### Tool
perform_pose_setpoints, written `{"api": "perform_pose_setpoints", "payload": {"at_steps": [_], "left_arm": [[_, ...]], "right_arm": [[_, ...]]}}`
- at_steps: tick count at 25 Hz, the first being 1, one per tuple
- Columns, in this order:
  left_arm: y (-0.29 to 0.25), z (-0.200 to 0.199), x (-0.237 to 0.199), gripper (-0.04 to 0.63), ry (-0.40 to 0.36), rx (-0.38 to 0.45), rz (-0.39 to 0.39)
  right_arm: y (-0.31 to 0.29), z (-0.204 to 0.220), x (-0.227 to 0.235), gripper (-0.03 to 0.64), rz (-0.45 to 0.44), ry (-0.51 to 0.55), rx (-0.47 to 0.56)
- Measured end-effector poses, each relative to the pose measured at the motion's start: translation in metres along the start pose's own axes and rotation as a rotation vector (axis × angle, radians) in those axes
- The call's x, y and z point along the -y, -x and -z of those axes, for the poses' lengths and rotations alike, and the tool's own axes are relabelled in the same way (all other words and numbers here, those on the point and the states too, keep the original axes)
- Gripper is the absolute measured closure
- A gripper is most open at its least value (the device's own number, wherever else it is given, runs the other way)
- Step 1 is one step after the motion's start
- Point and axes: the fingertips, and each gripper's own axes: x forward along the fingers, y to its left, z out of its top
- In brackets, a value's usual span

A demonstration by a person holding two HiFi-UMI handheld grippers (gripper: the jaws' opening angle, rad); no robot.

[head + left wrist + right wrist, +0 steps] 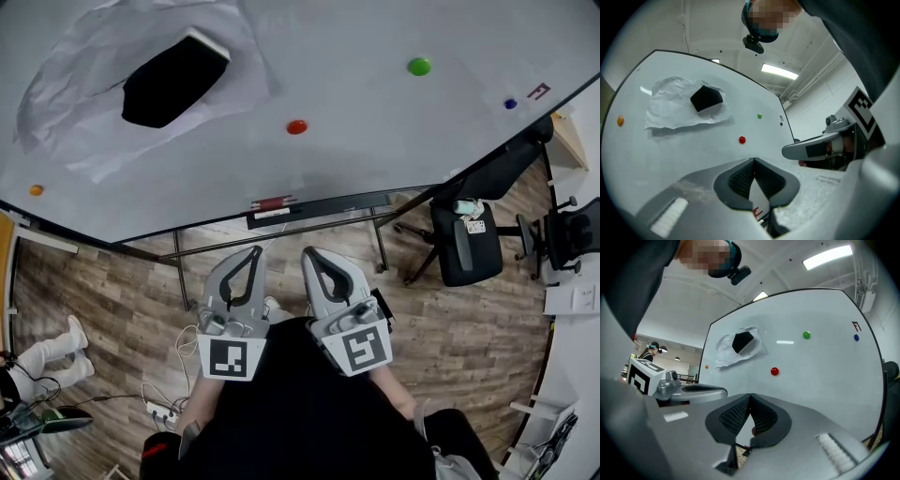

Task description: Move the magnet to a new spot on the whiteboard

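On the whiteboard (375, 141) a small red magnet (296, 127) sits near the lower middle; the same magnet (742, 139) (775, 371) shows just beyond the jaw tips in both gripper views. My left gripper (255, 251) (753, 161) and right gripper (309, 253) (750, 396) hang side by side below the board's lower edge, some way short of it. Both point at the board. On each the jaws meet at the tips, with nothing between them. A green magnet (419, 67), a blue magnet (510, 104) and an orange magnet (36, 190) also stick to the board.
A black eraser (173, 80) holds crumpled paper (84, 103) at the board's upper left. A red marker (272, 202) lies on the board's tray. Black office chairs (466, 239) stand on the wood floor at right; someone's legs (47, 356) show at far left.
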Motion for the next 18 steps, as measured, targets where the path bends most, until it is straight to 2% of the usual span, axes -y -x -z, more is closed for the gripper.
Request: {"api": "perform_pose_setpoints", "payload": {"at_steps": [18], "left_arm": [[-0.0039,0.0026,0.0045,0.594,-0.003,-0.014,0.019]], "right_arm": [[-0.0035,0.0014,0.0009,0.615,-0.006,0.005,-0.007]]}}
